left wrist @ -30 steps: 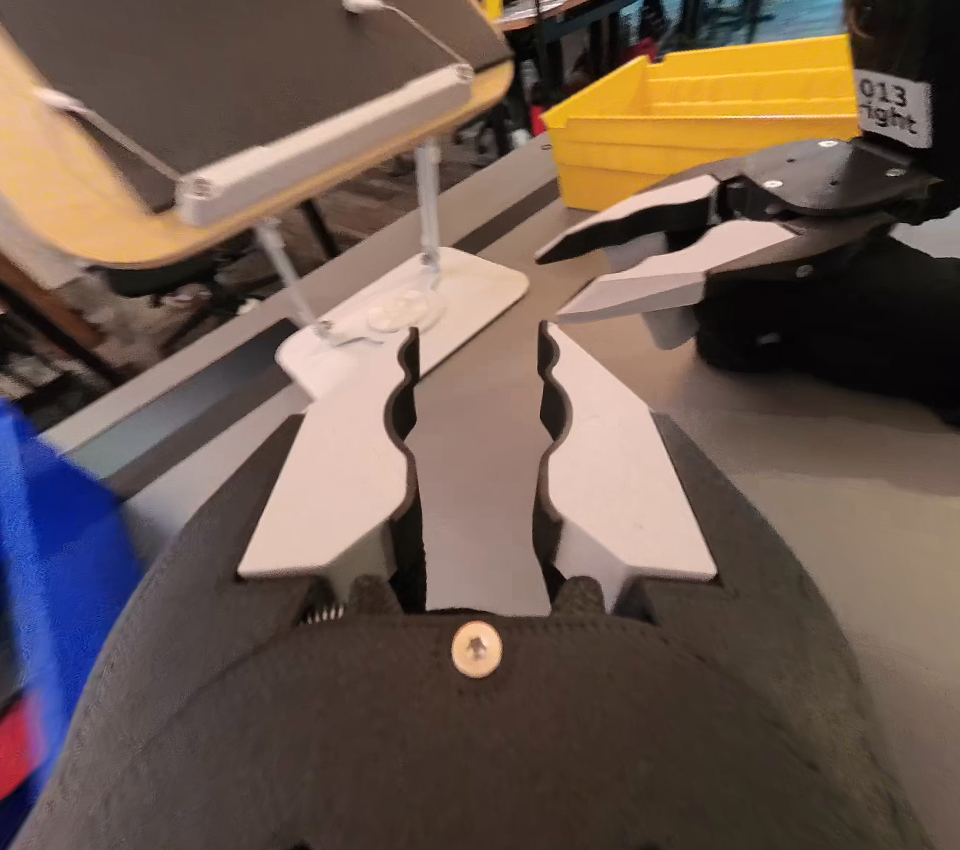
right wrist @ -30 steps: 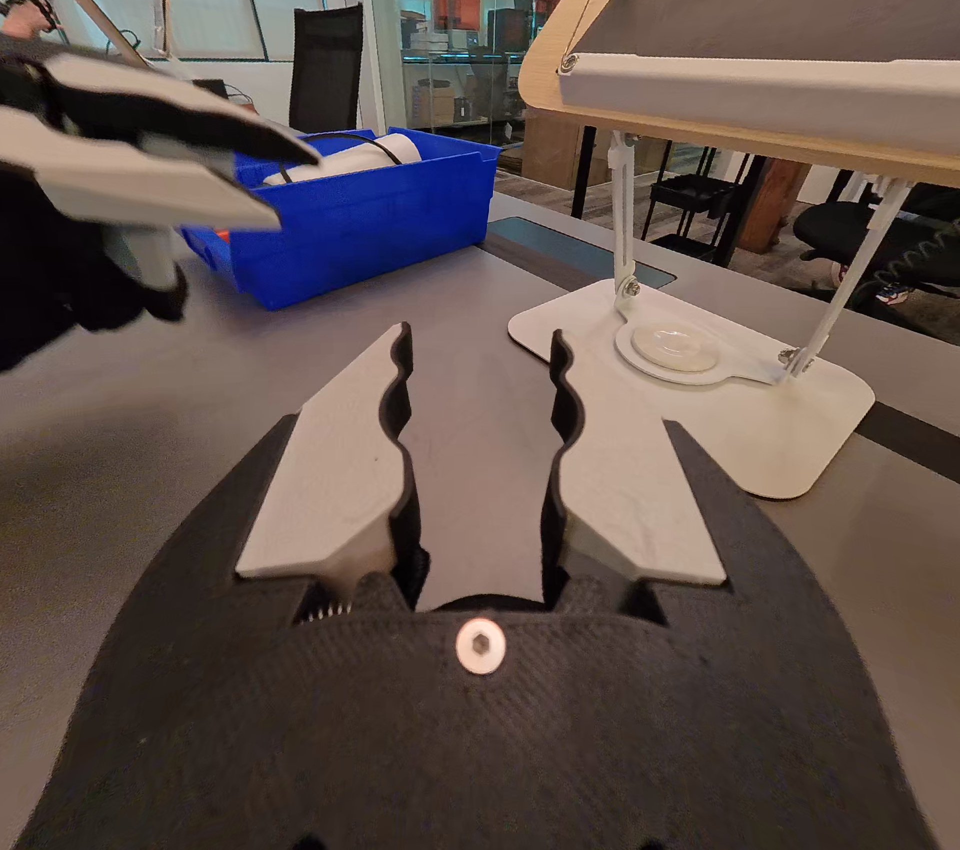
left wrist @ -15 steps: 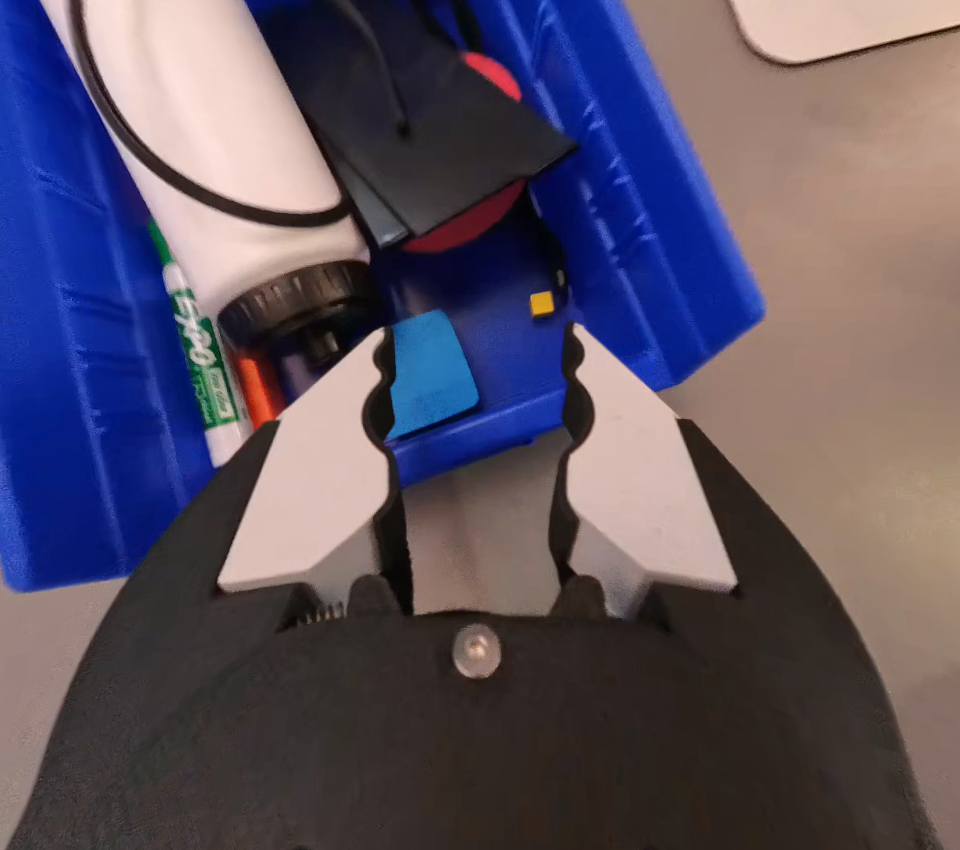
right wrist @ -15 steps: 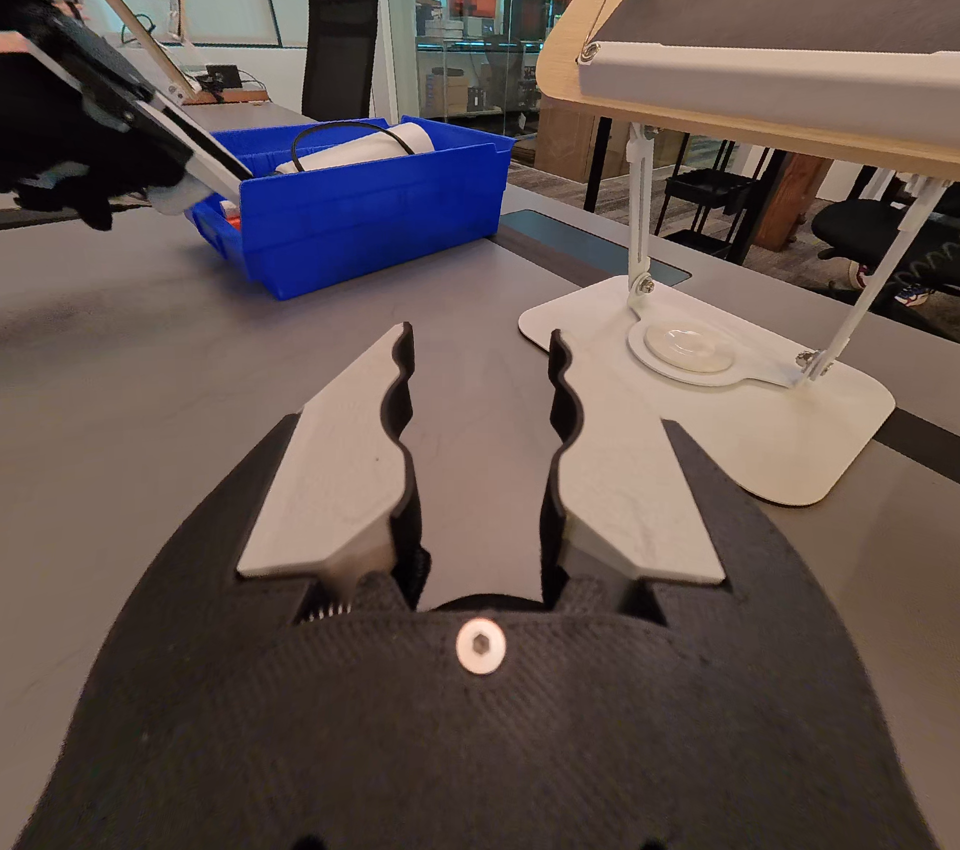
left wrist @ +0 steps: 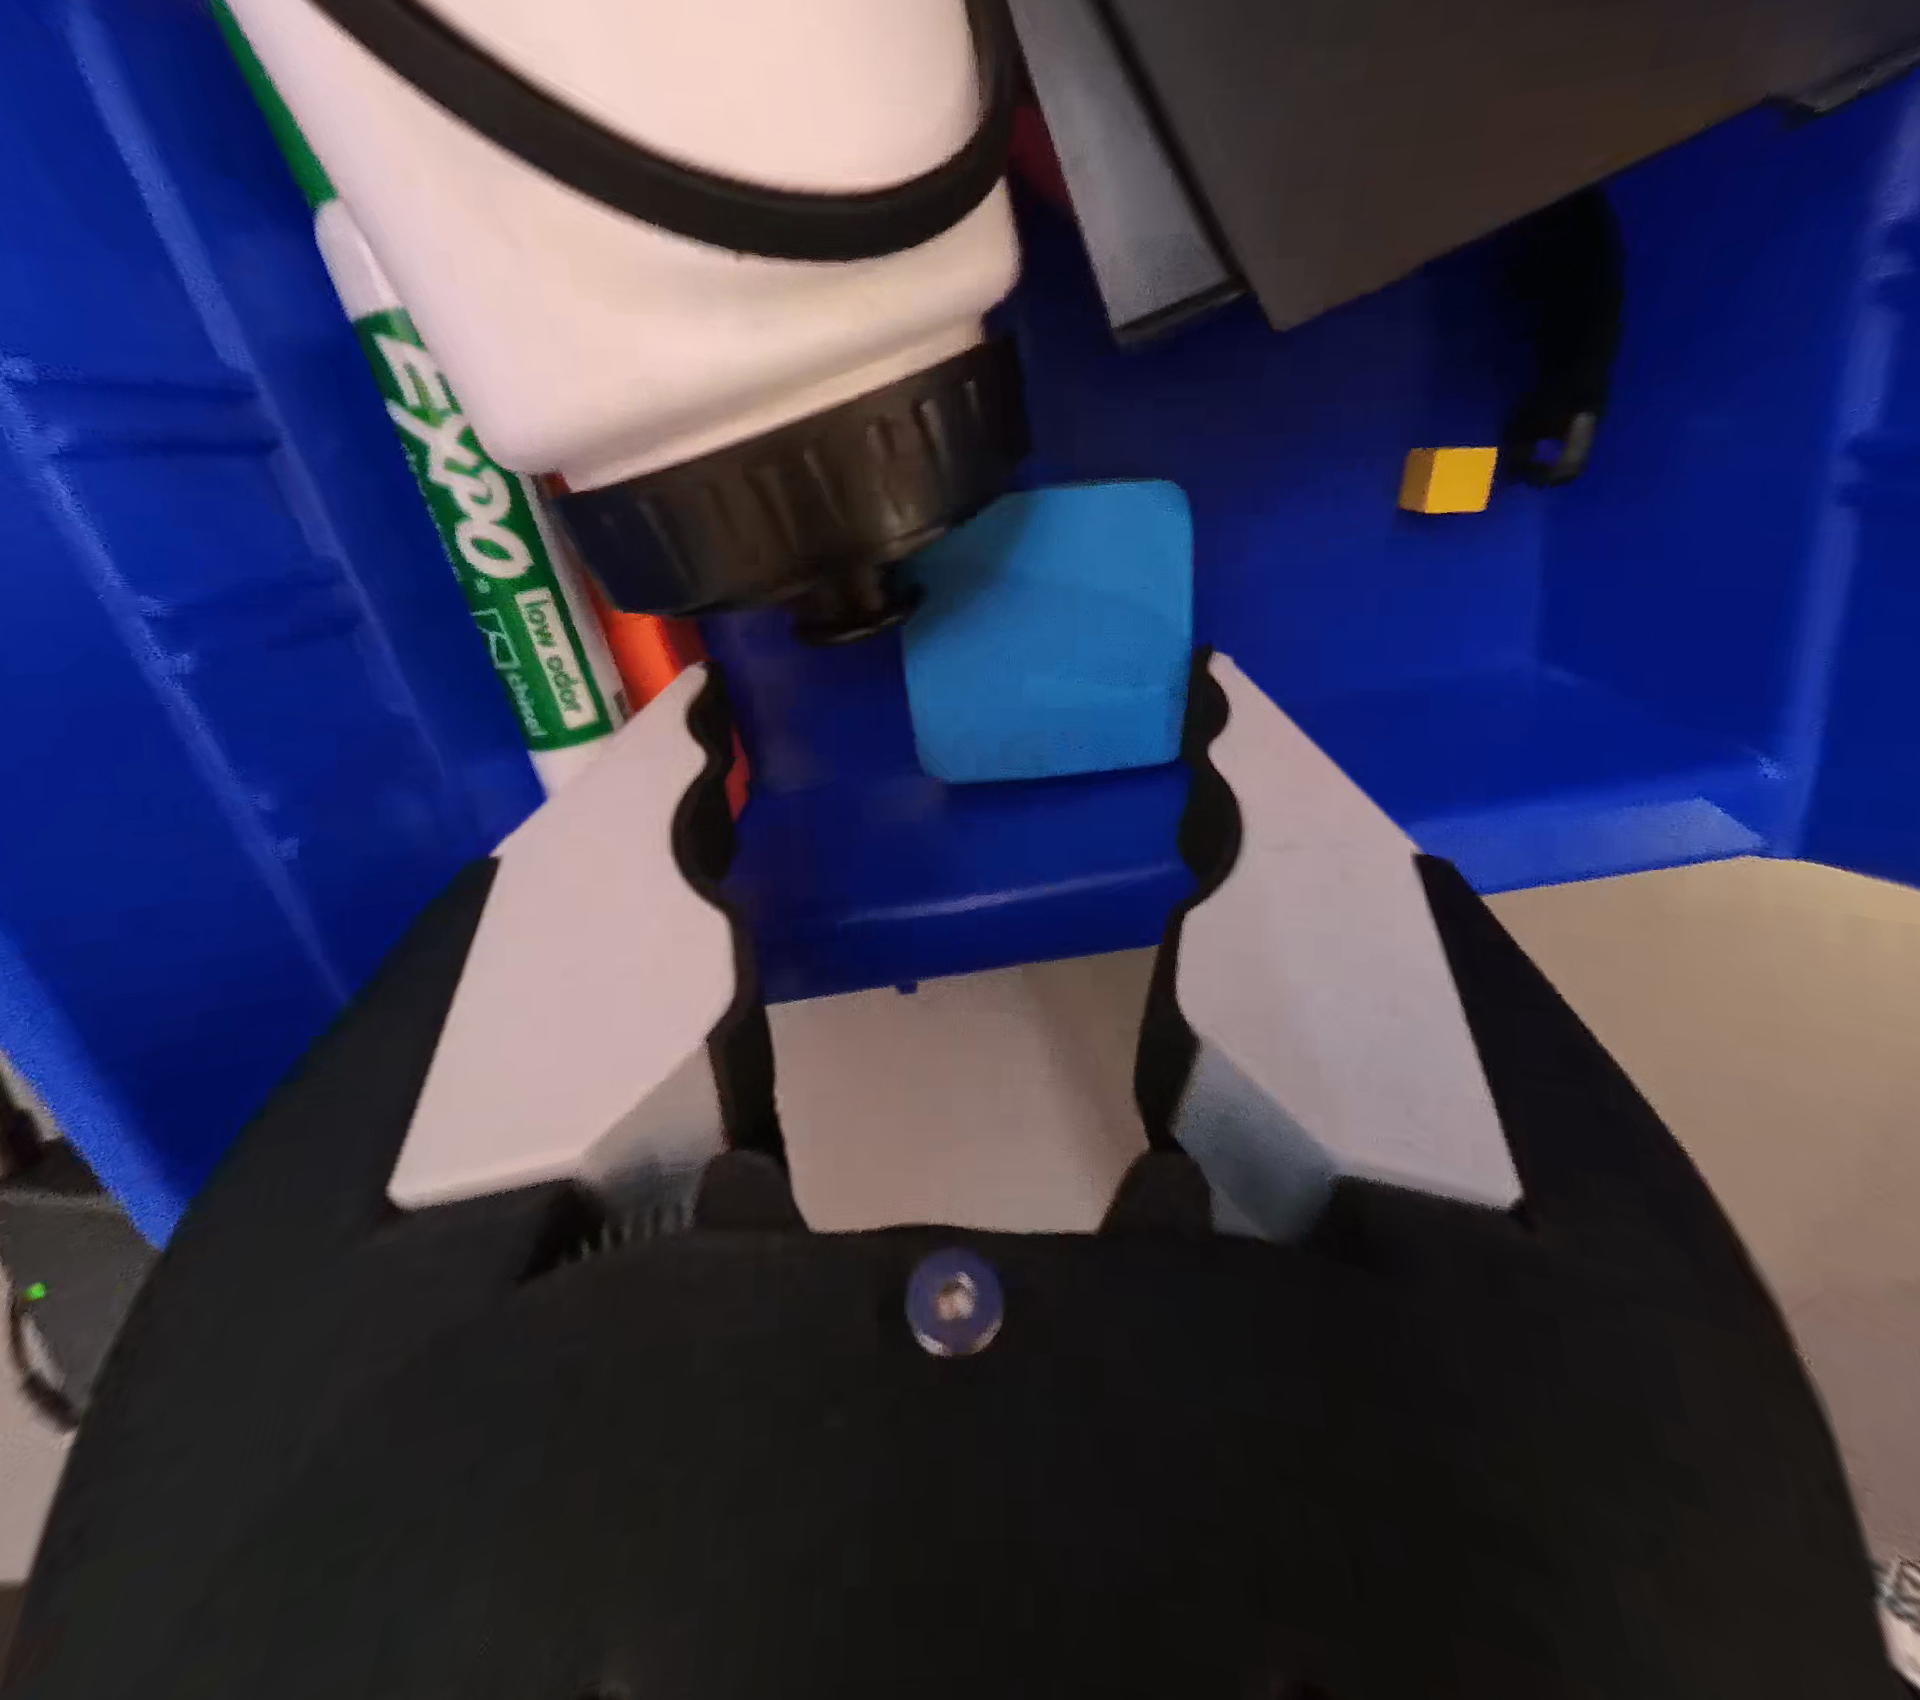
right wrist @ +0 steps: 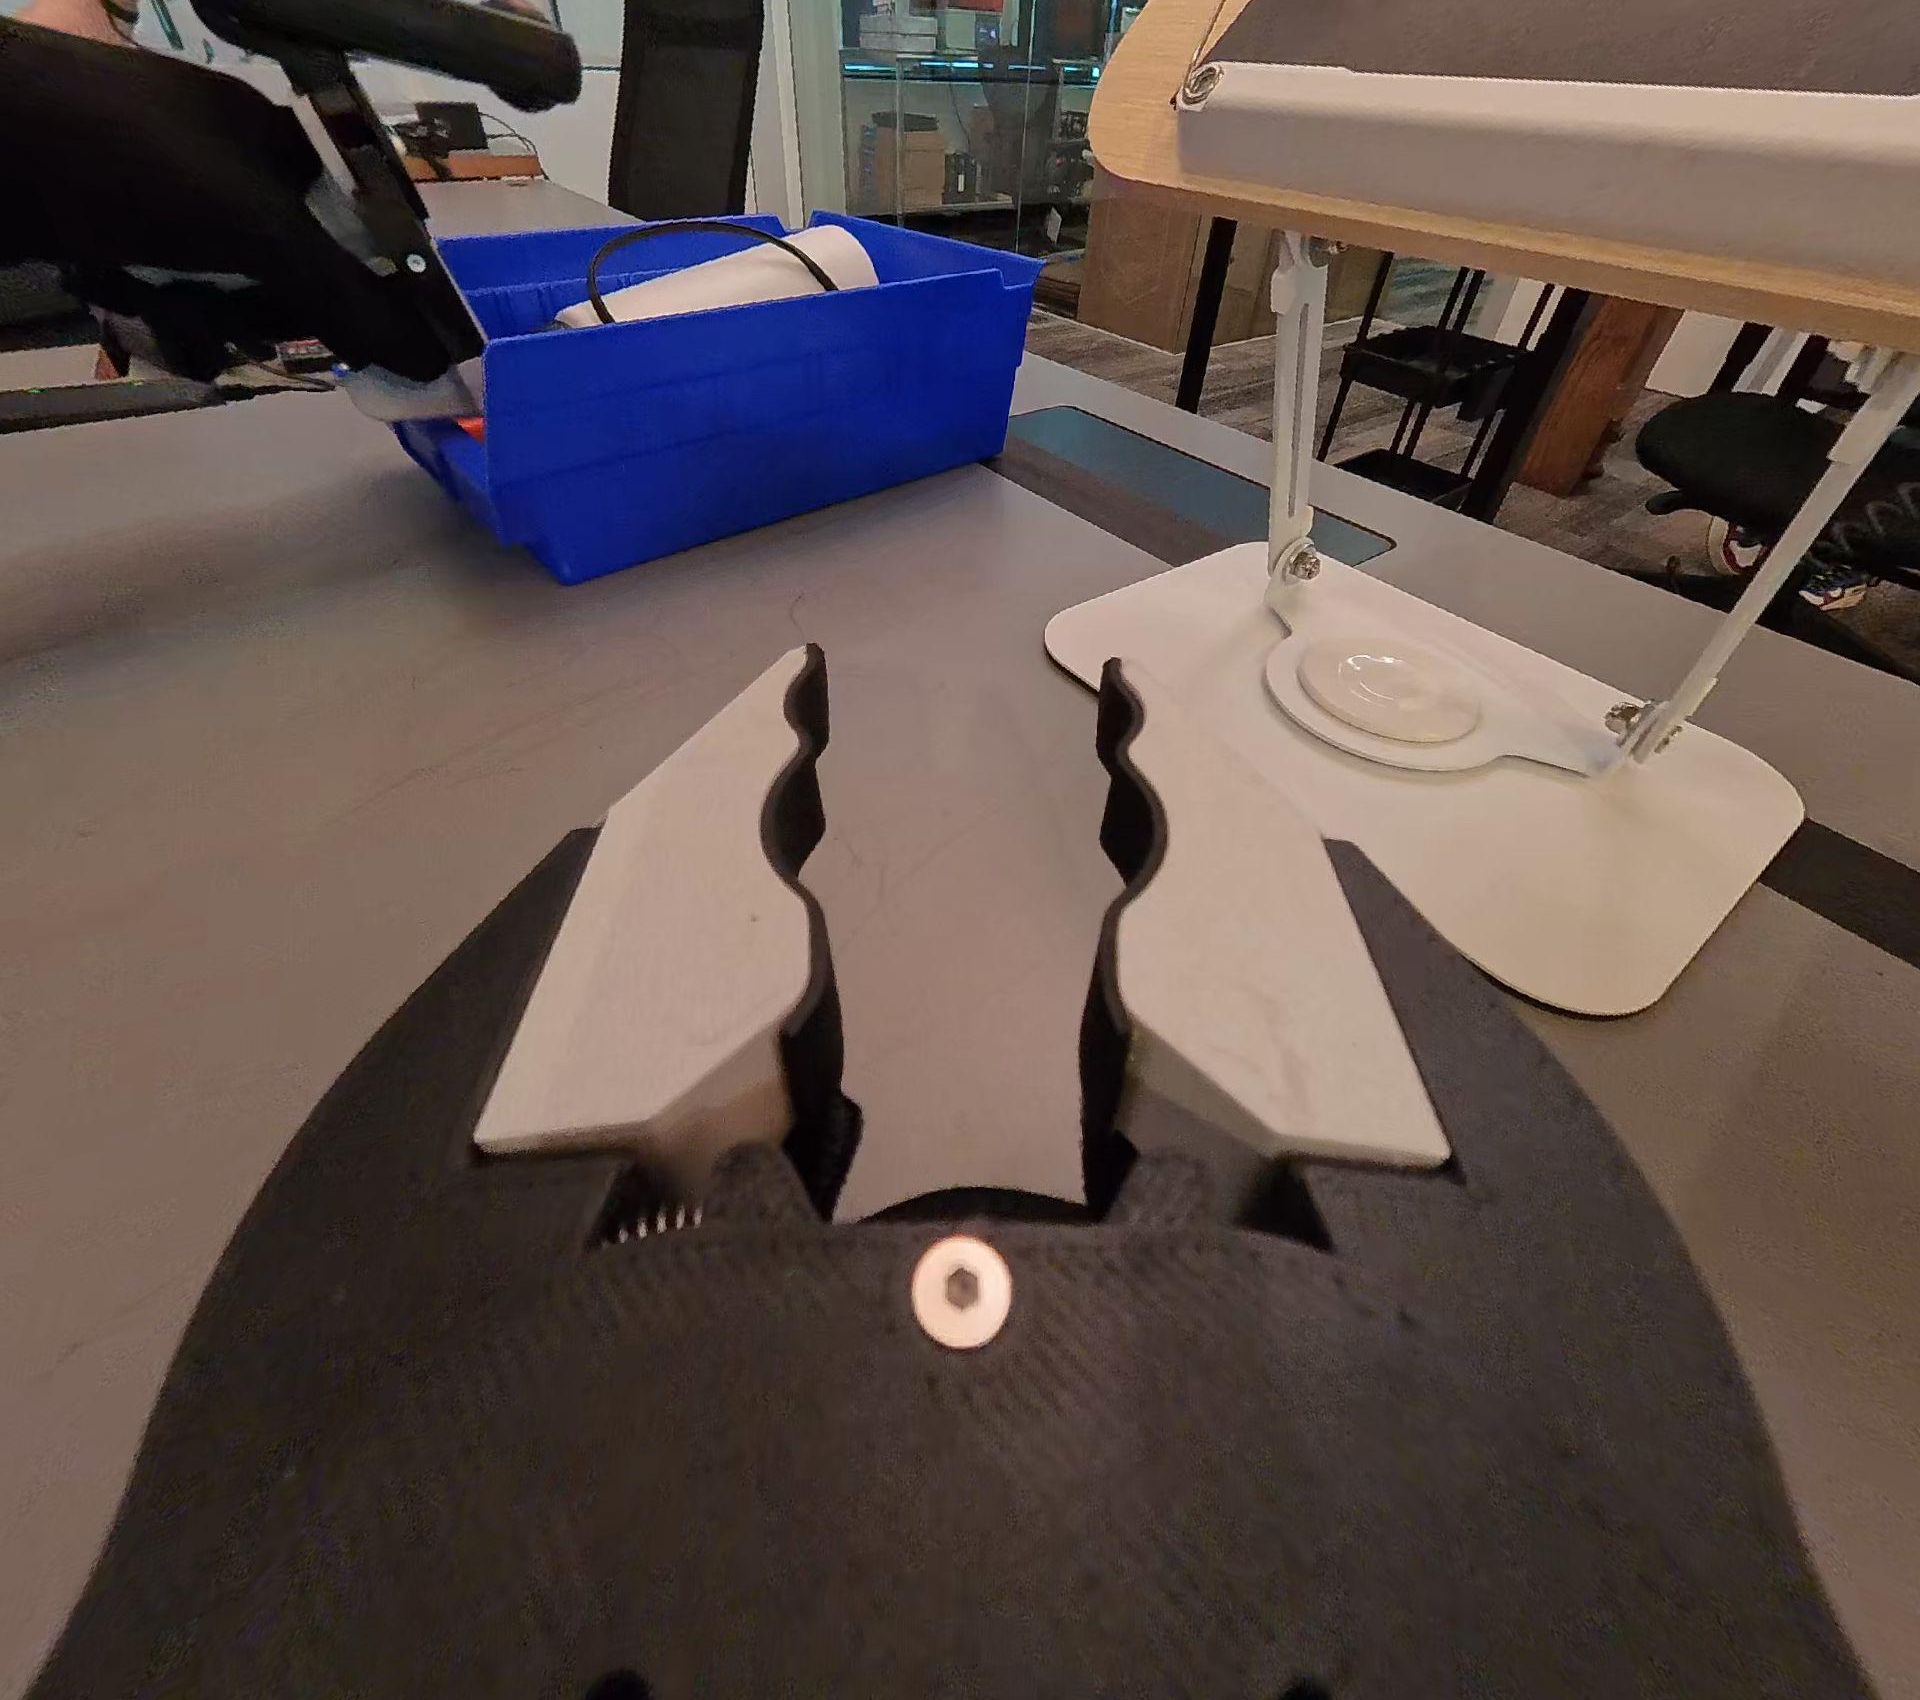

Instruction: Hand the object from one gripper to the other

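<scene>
My left gripper [left wrist: 951, 674] is open and empty, its tips just inside the near wall of a blue bin [left wrist: 239, 715]. A light blue block [left wrist: 1049, 632] lies in the bin right ahead of the tips, touching neither finger. A white bottle with a black cap [left wrist: 665, 237] lies over it on the left. My right gripper [right wrist: 961, 674] is open and empty, low over the grey table [right wrist: 312, 767]. In the right wrist view the left gripper [right wrist: 416, 383] dips into the near left corner of the blue bin [right wrist: 748, 424].
The bin also holds a green marker [left wrist: 488, 528], an orange marker [left wrist: 655, 663], a small yellow cube [left wrist: 1447, 478], a black flat case [left wrist: 1455, 19] and a black cord. A white stand [right wrist: 1455, 777] carrying a tilted wooden board [right wrist: 1558, 40] is at the right.
My left gripper swung away from the right gripper, turned down over the blue bin and went lower into it toward the light blue block. My right gripper stayed nearly still and open.
</scene>
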Available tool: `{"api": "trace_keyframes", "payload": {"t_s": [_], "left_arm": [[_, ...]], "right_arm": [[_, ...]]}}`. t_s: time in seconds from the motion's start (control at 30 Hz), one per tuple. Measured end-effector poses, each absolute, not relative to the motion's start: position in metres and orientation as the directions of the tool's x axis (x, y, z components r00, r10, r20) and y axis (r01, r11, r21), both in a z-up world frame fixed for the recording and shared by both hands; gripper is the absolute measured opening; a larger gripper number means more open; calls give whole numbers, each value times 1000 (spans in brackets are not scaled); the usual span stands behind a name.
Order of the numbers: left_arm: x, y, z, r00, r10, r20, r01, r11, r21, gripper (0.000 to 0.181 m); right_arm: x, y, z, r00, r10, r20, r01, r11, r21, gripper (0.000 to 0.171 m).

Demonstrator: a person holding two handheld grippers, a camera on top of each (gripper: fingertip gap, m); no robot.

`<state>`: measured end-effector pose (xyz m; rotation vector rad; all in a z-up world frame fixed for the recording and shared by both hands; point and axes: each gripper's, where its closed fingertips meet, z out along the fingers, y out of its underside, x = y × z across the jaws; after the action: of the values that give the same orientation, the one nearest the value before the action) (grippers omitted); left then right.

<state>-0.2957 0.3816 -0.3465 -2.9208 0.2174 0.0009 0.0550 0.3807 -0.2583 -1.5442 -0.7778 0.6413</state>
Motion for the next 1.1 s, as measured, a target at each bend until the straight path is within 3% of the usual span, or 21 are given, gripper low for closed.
{"api": "trace_keyframes", "payload": {"t_s": [0.07, 0.33, 0.37, 0.47, 0.67, 0.93, 1.1], "left_arm": [[-287, 387, -340, 984, -179, -20, -179, -958, -224, 75], [-277, 386, -351, 987, -159, 13, -155, -975, -157, 90], [-278, 387, -351, 988, -150, 24, -144, -977, -158, 87], [-288, 389, -350, 990, -137, 33, -131, -980, -149, 54], [-294, 389, -350, 981, -188, 41, -181, -974, -134, 53], [-278, 392, -325, 937, -207, 281, -119, -947, -300, 52], [-261, 397, -290, 785, -252, 566, 36, -893, -448, 53]], "right_arm": [[55, 380, -259, 620, 784, 38, 117, -44, -992, 50], [52, 379, -261, 614, 788, 51, 136, -42, -990, 50], [52, 380, -261, 614, 788, 51, 137, -42, -990, 50], [52, 379, -261, 612, 789, 52, 138, -43, -989, 50], [52, 379, -262, 610, 790, 54, 143, -42, -989, 50], [50, 379, -263, 605, 795, 56, 149, -44, -988, 50], [50, 378, -263, 604, 795, 56, 149, -44, -988, 50]]}}
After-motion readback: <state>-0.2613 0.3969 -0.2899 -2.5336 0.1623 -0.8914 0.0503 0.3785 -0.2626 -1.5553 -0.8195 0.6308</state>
